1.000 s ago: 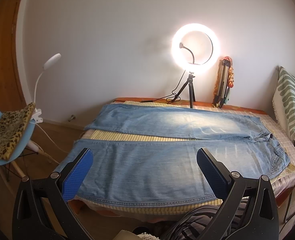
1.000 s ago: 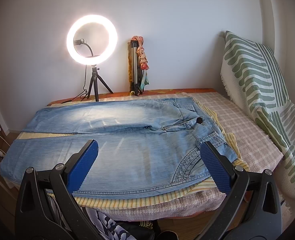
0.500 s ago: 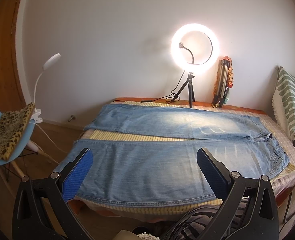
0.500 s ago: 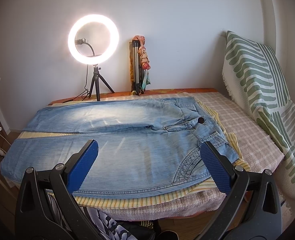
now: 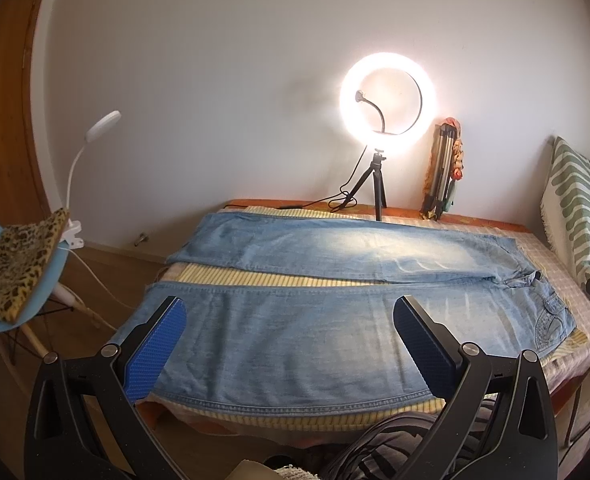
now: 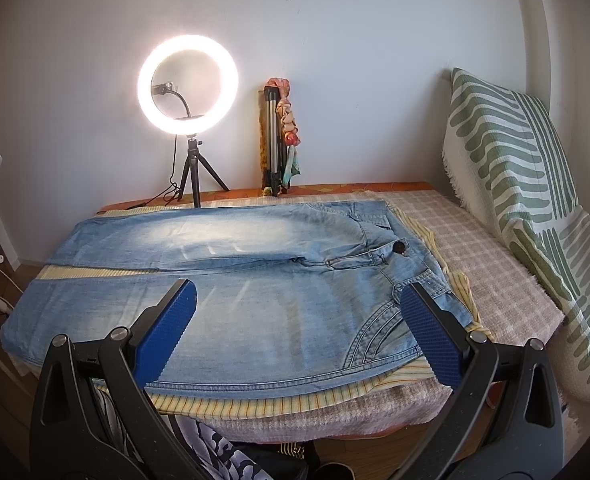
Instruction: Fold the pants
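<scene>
Denim, pale blue and faded almost white along the thighs, is what fills your left wrist view: the pants [image 5: 335, 300] lie flat and unfolded across the bed [image 5: 567, 280], front side up, waist toward the right and both leg hems toward the left. The two legs are spread in a narrow V, so a strip of the yellow striped sheet [image 5: 255, 276] shows between them. The near leg reaches the front edge of the bed, its stitched side seam running along that edge. Your left tongs [image 5: 291, 344] are spread wide, the blue pads apart and pinching nothing, hanging in front of the near leg without touching it. At the back of the bed a lit ring light [image 5: 387, 100] stands on its small tripod, and a folded tripod [image 5: 441, 172] leans on the wall beside it. To the left, a blue chair [image 5: 35, 300] carries a leopard-print cushion [image 5: 15, 264] and a clip-on white lamp [image 5: 103, 126].

From your right wrist view you see the waist end better: the dark button [image 6: 399, 246] is at the waistband, the fly is closed, and curved stitching marks the near front pocket [image 6: 379, 336]. The pants [image 6: 255, 300] here rest on the yellow striped sheet [image 6: 295, 400], which lies over a checked pink bedspread [image 6: 487, 264]. Your right tongs [image 6: 299, 332] are likewise spread wide and empty, held over the near edge at the hip. A green-and-white striped pillow [image 6: 507, 168] leans against the wall at the right.
</scene>
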Demonstrator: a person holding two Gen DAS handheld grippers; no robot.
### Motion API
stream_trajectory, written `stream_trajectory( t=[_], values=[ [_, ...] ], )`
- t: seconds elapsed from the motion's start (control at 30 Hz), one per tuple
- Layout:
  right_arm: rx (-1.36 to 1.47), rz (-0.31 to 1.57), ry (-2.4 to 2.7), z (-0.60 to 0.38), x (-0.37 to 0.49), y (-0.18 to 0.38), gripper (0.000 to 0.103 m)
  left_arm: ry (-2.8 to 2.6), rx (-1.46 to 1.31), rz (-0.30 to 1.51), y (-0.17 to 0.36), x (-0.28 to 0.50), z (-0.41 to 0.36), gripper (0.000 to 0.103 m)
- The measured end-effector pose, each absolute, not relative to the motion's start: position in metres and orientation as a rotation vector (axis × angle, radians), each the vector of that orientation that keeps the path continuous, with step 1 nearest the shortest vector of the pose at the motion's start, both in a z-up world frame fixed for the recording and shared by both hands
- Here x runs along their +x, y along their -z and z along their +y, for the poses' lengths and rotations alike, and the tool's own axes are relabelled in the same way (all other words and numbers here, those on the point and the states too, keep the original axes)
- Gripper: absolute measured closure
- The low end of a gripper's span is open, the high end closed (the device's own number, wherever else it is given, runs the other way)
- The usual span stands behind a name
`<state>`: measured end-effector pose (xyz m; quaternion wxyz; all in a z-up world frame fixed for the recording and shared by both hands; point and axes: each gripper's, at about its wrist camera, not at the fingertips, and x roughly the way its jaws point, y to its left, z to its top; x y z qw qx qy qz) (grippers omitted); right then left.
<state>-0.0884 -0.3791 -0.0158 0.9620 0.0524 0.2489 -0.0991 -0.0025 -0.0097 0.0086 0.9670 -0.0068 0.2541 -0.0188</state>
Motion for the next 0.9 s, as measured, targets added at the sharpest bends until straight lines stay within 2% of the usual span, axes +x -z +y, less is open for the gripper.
stream_trajectory(
  t=[0.9],
  values=[
    [0.106,0.518,0.181,-0.3752,-0.0850,0.0198,0.000,0.045,-0.009,0.523,-0.0068,0.0014,-0.0117,0.000]
  ],
)
